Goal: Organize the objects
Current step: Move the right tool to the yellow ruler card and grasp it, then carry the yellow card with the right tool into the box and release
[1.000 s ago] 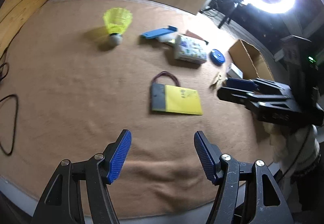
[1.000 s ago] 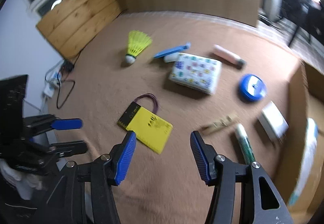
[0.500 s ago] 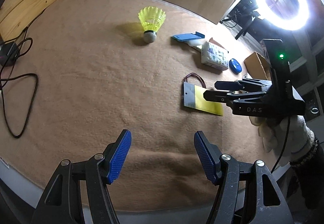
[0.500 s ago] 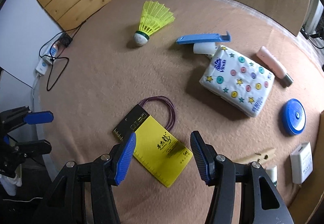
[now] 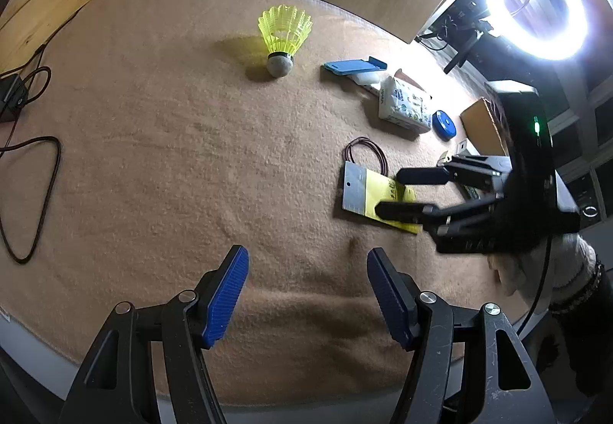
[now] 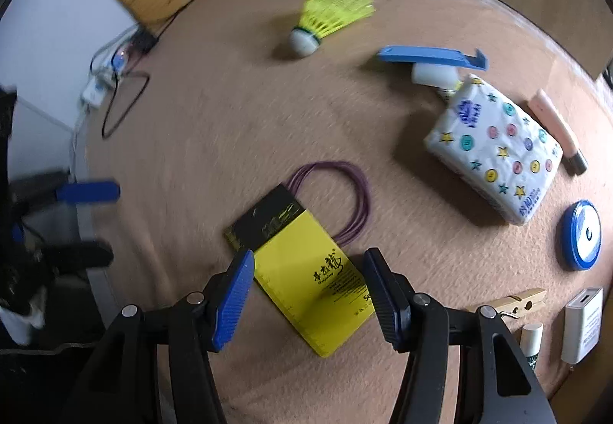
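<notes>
A yellow packet with a black top and a purple string loop lies on the tan blanket. My right gripper hangs just over its lower half. Its jaws are opening, the packet lies under the gap and the blue pads do not press on it. The left wrist view shows the same right gripper above the packet. My left gripper stands open over bare blanket near the front edge, nothing between its fingers. It shows at the left edge of the right wrist view.
A yellow shuttlecock, blue clip, tissue pack, pink tube, blue round case, clothespin and white charger lie further out. A cardboard box stands right. Cables trail left.
The right gripper has come down and across until it is over the yellow packet, rolling as it went, and its jaws have widened a little. The left gripper shifted slightly and stays open.
</notes>
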`<action>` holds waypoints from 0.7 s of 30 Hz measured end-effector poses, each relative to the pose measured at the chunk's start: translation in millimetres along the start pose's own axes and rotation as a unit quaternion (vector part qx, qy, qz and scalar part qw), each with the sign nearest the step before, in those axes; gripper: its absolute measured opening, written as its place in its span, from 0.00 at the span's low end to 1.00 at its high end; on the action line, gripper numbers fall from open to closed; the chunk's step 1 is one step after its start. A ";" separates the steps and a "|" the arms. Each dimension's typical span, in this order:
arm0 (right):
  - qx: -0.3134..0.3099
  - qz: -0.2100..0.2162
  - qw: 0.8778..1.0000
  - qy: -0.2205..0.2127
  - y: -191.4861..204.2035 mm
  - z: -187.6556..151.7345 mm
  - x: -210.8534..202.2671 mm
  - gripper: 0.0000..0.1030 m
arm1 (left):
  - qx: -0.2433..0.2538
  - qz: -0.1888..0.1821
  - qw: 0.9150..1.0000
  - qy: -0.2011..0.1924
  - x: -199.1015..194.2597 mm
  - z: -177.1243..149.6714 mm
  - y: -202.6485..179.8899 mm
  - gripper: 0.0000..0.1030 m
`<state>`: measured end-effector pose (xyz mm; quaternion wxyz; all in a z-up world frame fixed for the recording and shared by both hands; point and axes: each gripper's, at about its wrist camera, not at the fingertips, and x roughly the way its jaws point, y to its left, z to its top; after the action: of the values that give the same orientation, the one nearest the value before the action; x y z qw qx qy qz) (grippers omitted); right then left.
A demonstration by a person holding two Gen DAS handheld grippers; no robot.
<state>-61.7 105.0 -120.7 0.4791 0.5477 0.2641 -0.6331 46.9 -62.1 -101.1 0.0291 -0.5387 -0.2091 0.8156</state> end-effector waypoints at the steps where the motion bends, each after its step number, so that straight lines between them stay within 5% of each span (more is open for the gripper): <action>1: -0.010 -0.007 1.000 0.001 3.9 -1.3 0.3 0.53 | -0.001 -0.001 1.000 0.000 0.5 0.7 0.2 0.66; 11: -0.063 -0.079 0.995 0.018 31.3 -5.4 8.7 0.52 | -0.002 0.001 1.000 0.003 3.8 2.9 -1.8 0.66; 21: -0.028 -0.072 0.997 0.002 25.4 -18.7 -2.0 0.46 | 0.001 0.001 1.000 0.001 4.7 4.9 -2.5 0.66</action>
<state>-30.8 111.5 -118.8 0.4472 0.5149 0.3216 -0.6568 40.1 -60.1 -102.6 0.0289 -0.5394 -0.2082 0.8154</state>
